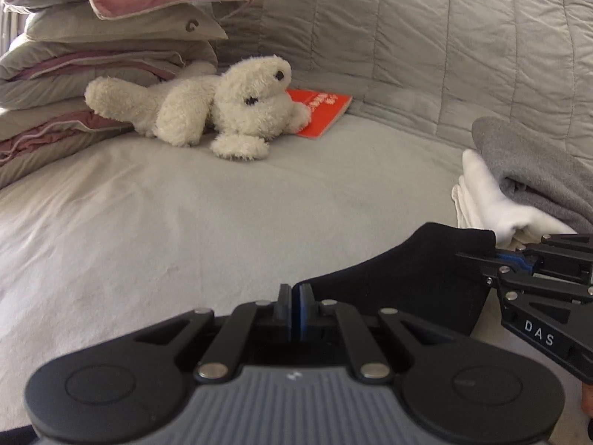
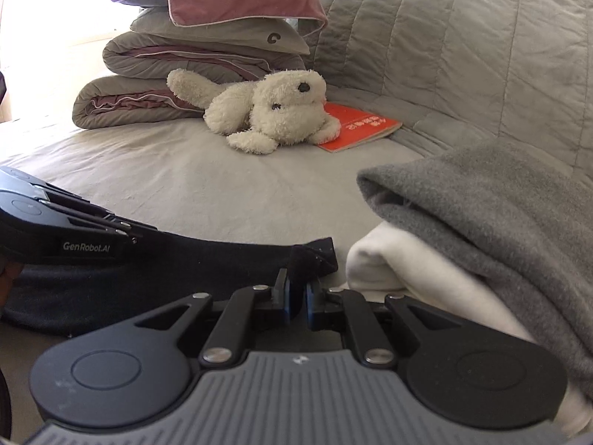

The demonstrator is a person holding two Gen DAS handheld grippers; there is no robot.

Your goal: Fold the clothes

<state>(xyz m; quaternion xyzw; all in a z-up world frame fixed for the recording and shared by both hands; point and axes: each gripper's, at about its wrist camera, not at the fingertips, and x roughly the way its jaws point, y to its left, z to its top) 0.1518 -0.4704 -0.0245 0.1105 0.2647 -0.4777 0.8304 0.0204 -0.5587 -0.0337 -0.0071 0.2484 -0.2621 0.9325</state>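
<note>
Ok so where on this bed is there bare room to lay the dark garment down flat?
The widest bare sheet lies between the plush toy and the dark garment, running left toward the folded bedding. It is crowded on the right, where the gray and white folded clothes sit, and at the back by the red book.

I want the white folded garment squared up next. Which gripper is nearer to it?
Right. The right gripper sits just beside the white folded garment; the left gripper is farther off, across the dark garment.

The right gripper (image 1: 481,256) at three o'clock reads "DAS". The left gripper (image 2: 139,239) at nine o'clock reads "GenRobot.AI". A pillow (image 2: 222,29) bears "C".
</note>
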